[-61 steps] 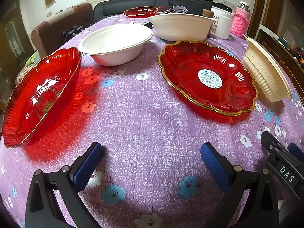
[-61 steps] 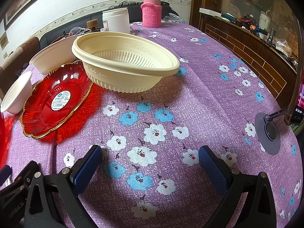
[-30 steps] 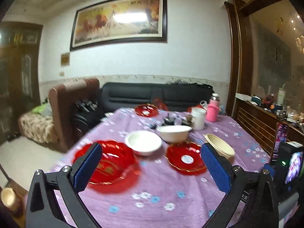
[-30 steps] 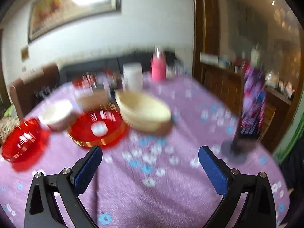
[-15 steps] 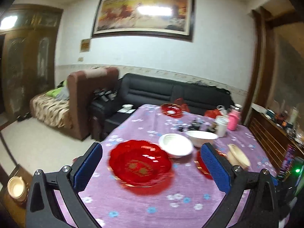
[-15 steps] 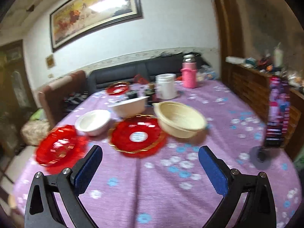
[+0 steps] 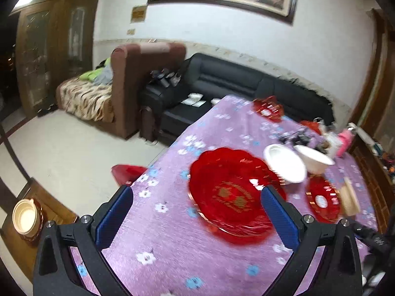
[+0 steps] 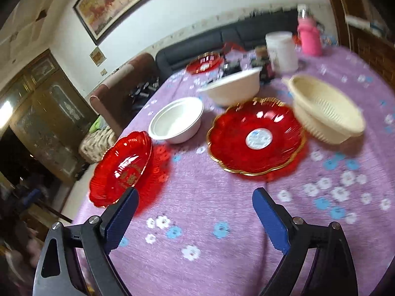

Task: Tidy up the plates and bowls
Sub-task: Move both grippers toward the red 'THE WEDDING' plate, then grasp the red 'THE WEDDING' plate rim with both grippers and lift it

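Plates (image 8: 255, 137) look like rigid, slick red plastic, probably light: pinch the scalloped rim; both grippers (image 7: 196, 218) (image 8: 195, 218) gape empty.

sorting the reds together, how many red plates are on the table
3: red plate with gold lettering at the near left edge, gold-rimmed red plate with a sticker in the middle, small red plate at the far end. Clutter there may hide more.
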The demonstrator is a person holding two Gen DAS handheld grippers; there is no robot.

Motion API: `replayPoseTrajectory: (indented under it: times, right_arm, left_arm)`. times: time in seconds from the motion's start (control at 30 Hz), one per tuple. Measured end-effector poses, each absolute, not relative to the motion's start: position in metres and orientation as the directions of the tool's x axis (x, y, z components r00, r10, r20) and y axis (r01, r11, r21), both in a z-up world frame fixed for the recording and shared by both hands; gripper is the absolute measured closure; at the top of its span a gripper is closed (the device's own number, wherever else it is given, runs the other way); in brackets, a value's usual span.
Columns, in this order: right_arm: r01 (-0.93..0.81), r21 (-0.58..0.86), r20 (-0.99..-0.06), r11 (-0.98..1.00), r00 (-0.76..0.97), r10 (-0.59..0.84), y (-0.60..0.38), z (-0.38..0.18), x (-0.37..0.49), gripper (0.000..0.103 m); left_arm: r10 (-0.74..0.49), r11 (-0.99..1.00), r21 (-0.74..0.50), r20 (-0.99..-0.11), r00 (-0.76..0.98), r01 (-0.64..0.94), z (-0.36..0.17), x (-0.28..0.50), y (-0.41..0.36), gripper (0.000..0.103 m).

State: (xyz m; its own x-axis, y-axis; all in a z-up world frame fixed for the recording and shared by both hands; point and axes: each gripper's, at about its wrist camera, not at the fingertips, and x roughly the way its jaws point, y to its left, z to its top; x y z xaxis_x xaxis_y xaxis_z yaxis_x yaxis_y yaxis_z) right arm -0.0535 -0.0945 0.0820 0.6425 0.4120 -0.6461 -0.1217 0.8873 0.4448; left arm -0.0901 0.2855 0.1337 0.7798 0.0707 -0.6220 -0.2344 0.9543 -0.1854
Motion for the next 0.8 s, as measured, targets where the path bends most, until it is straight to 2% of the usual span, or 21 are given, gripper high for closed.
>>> replayPoseTrajectory:
  times: [0.1, 0.17, 0.33, 0.53, 0.67, 0.73, 0.8]
  right_arm:
    - [-0.131, 0.49, -0.67, 0.862, 0.575, 0.469, -0.076, 0.071, -0.028, 0.01]
    - [-0.146, 0.476, -0.69, 0.867, 0.549, 0.471, -0.058, 0.066, -0.015, 0.014]
    - [-0.162, 0.493, -0.714, 0.855, 0.485, 0.505, -0.013, 0.054, 0.02, 0.015]
    - [-0.159, 0.429, -0.771, 0.889, 0.447, 0.452, 0.033, 0.039, 0.058, 0.024]
    - [-0.163, 0.419, -0.788, 0.893, 0.423, 0.447, 0.043, 0.031, 0.066, 0.03]
    - [-0.191, 0.403, -0.793, 0.895, 0.416, 0.445, 0.049, 0.027, 0.068, 0.032]
    - [-0.234, 0.379, -0.795, 0.895, 0.412, 0.445, 0.058, 0.023, 0.068, 0.035]
  left_arm:
    - [0.018, 0.94, -0.239, -0.677, 0.736, -0.242, 0.111, -0.063, 0.298, 0.0]
    - [0.013, 0.934, -0.246, -0.705, 0.709, -0.26, 0.098, -0.044, 0.305, 0.0]
    - [0.001, 0.928, -0.247, -0.748, 0.664, -0.28, 0.077, 0.0, 0.316, 0.0]
    - [-0.022, 0.931, -0.229, -0.812, 0.583, -0.284, 0.046, 0.036, 0.313, 0.0]
    - [-0.025, 0.935, -0.223, -0.814, 0.58, -0.274, 0.04, 0.037, 0.306, 0.0]
    - [-0.02, 0.943, -0.204, -0.824, 0.567, -0.264, 0.038, 0.038, 0.302, 0.006]
    - [-0.034, 0.945, -0.196, -0.855, 0.517, -0.261, 0.031, 0.04, 0.299, 0.034]
